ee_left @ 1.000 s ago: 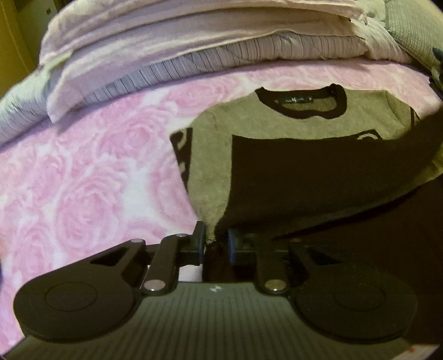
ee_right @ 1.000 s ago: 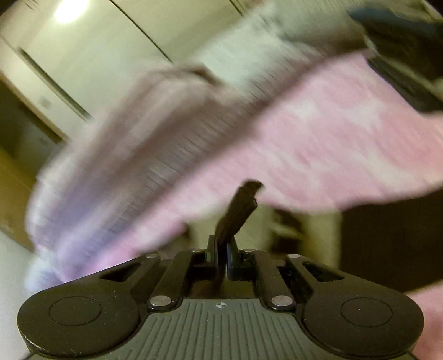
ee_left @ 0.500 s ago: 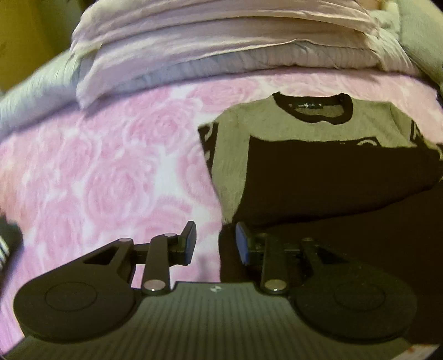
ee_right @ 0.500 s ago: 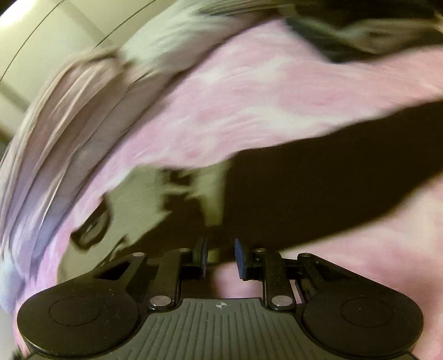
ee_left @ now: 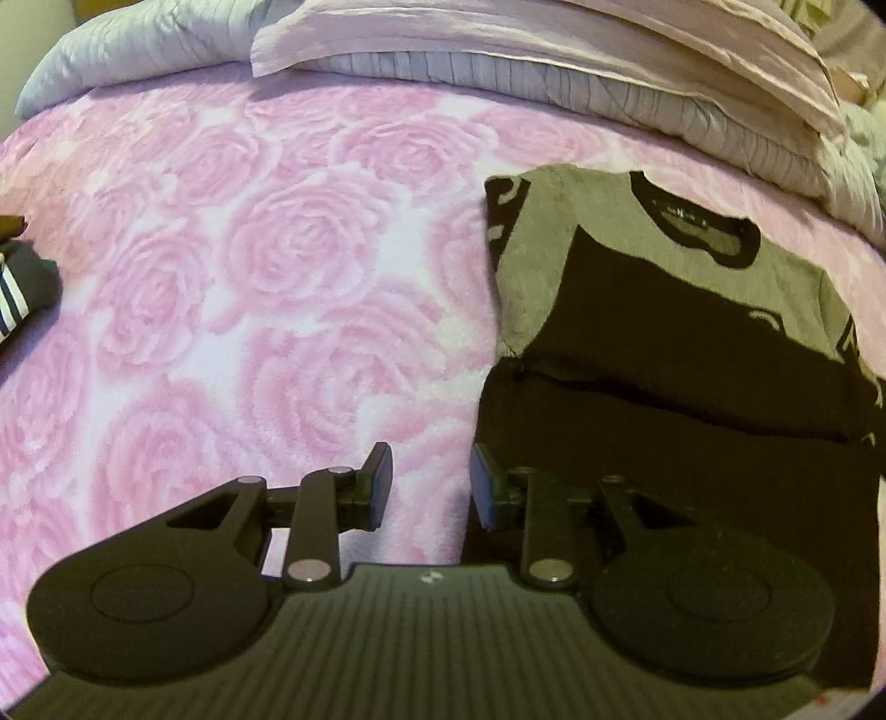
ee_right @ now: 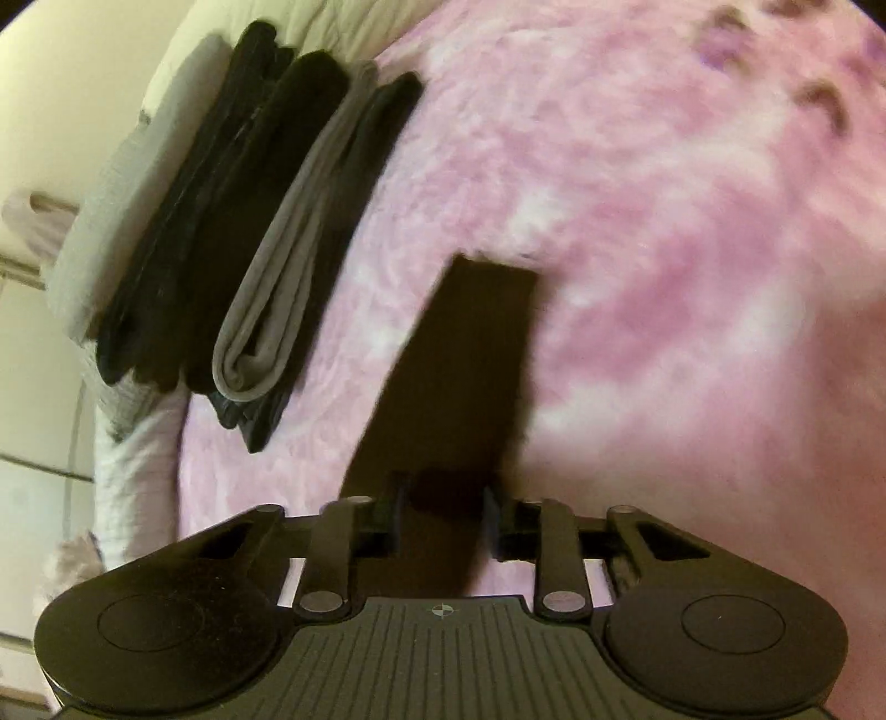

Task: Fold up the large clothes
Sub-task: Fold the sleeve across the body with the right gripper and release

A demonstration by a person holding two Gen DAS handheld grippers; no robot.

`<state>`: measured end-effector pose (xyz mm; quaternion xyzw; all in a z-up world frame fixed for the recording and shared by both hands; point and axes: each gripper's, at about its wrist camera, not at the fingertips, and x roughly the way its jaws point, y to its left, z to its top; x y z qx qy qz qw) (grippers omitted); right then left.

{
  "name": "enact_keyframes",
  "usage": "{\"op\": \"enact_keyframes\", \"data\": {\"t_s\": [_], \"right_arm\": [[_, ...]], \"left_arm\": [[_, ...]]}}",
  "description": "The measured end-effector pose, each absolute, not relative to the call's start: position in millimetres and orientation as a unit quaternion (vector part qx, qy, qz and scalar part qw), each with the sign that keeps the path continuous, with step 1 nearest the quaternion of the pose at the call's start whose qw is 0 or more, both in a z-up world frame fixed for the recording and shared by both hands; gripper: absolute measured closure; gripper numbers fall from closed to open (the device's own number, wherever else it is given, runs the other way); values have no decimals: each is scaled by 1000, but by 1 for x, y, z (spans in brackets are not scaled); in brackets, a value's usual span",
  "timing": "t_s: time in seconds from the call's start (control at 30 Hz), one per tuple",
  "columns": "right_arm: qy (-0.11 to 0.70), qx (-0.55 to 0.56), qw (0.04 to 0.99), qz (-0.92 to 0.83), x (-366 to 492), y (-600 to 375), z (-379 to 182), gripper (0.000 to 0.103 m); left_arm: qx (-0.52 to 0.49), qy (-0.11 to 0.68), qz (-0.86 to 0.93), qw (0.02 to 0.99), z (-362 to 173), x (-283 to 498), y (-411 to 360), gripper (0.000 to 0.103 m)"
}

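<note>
1. Left claw [ee_left: 426, 487]: black jaws partly open, nothing between them, above the blanket beside the sweater.
2. Right claw [ee_right: 443, 515]: jaws slightly apart, just been closing. A dark, straight-edged strip runs between them; cloth or shadow, unclear.
3. Sweater [ee_left: 554, 266]: grey knit with a black collar, folded flat on the plush pink rose blanket [ee_left: 277, 277].
4. Beyond: a stack of folded black and grey clothes [ee_right: 266, 221] and crinkled pillows [ee_left: 554, 50].

Blanket [ee_left: 232, 288]: spread across the bed, under everything else
Sweater [ee_left: 637, 310]: on the blanket, right of centre, collar toward the pillows, lower half folded up over the chest
Pillows [ee_left: 554, 50]: stacked behind the sweater
Folded clothes stack [ee_right: 266, 221]: on the blanket's far left edge, right wrist view
</note>
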<state>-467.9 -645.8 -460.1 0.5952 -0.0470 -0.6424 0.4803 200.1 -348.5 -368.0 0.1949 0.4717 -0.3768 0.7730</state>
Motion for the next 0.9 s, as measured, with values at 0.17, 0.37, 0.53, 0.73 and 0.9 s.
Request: {"op": "enact_keyframes", "data": {"t_s": [0.17, 0.37, 0.53, 0.73, 0.9], "right_arm": [[100, 415, 590, -685, -377, -668, -388, 100], [153, 204, 815, -521, -164, -606, -301, 100], [232, 72, 920, -308, -26, -505, -311, 65], [397, 65, 870, -285, -17, -482, -394, 43], [457, 53, 819, -343, -72, -517, -423, 46]], "left_arm": [[172, 473, -377, 777, -362, 207, -343, 76], [133, 498, -372, 772, -368, 212, -337, 78], [121, 511, -372, 765, -374, 213, -327, 78], [127, 524, -374, 755, -381, 218, -313, 78], [122, 520, -408, 740, -384, 216, -334, 78]]}}
